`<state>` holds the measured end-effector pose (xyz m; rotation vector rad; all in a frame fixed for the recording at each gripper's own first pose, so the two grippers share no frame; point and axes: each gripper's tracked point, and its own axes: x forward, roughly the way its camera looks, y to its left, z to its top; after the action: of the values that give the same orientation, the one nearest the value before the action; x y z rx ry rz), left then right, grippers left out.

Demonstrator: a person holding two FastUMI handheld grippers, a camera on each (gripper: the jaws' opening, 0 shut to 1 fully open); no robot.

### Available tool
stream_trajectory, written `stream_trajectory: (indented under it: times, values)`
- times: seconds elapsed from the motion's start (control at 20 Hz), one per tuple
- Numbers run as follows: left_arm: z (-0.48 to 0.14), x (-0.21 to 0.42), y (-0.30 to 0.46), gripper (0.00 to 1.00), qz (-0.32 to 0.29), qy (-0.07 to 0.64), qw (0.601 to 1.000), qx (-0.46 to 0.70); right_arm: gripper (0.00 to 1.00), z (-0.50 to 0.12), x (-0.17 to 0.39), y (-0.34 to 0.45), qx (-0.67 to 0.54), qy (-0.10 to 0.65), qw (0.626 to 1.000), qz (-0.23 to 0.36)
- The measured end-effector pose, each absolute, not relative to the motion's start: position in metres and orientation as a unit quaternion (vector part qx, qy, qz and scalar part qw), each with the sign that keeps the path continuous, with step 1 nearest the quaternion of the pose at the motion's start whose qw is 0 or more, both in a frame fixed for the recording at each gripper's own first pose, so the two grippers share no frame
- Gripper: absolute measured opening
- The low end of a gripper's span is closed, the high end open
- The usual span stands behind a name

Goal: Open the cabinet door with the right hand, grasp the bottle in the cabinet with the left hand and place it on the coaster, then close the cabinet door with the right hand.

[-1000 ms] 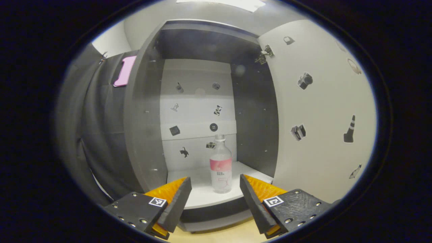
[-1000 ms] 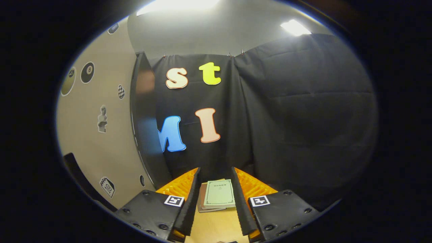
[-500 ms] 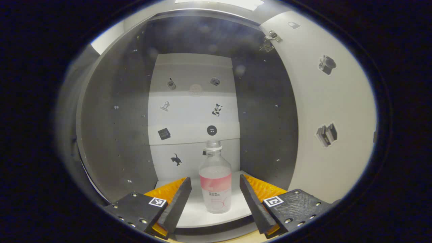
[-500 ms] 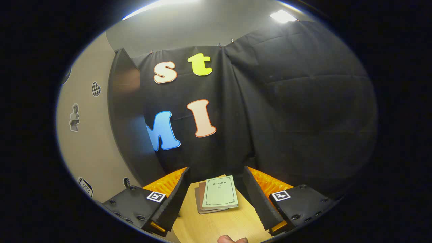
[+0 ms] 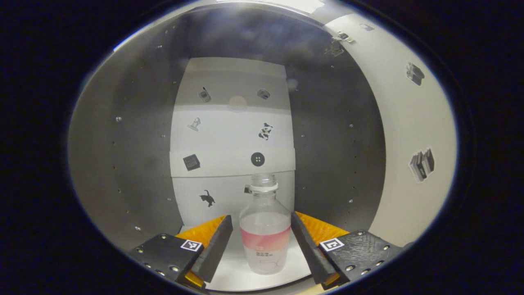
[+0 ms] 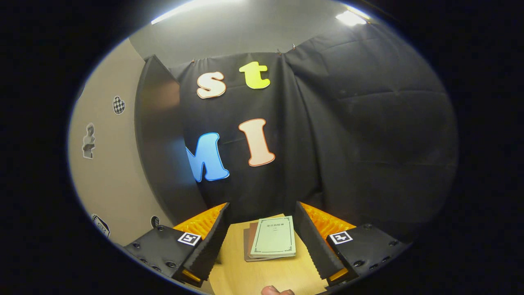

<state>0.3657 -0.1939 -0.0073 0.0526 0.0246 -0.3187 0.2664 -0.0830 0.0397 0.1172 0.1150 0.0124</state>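
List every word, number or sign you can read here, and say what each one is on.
On the bottle: dark print on the pink band, too blurred to read.
On the green booklet: a title line on the cover, too small to read.
On the left gripper and right gripper: square black-and-white markers, patterns and not words.
On the stickers inside the cabinet: pictures, no text.

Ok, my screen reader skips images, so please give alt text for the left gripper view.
An upright clear bottle with a pink label stands between the open left gripper jaws, inside the opened cabinet.
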Motion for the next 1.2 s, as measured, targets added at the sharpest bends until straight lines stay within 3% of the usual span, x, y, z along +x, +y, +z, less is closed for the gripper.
stream_trajectory:
  times: [0.4, 0.45, 0.5, 0.6, 1.2]
  values:
    - [-0.014, 0.369, -0.194, 0.87, -0.157, 0.020, 0.987, 0.004, 0.98, 0.032, 0.268, -0.095, 0.064, 0.069, 0.996, 0.006]
    - [-0.014, 0.370, -0.197, 0.90, -0.160, 0.018, 0.987, 0.008, 0.98, 0.031, 0.267, -0.095, 0.065, 0.070, 0.995, 0.006]
    - [-0.012, 0.368, -0.197, 0.87, -0.157, 0.017, 0.987, 0.014, 0.98, 0.028, 0.267, -0.095, 0.065, 0.073, 0.995, 0.007]
    - [-0.014, 0.368, -0.201, 0.72, -0.161, 0.021, 0.986, 0.027, 0.98, 0.026, 0.267, -0.097, 0.064, 0.075, 0.995, 0.007]
    - [-0.004, 0.343, -0.183, 0.72, -0.146, 0.001, 0.989, 0.032, 0.98, 0.031, 0.262, -0.104, 0.066, 0.067, 0.996, 0.012]
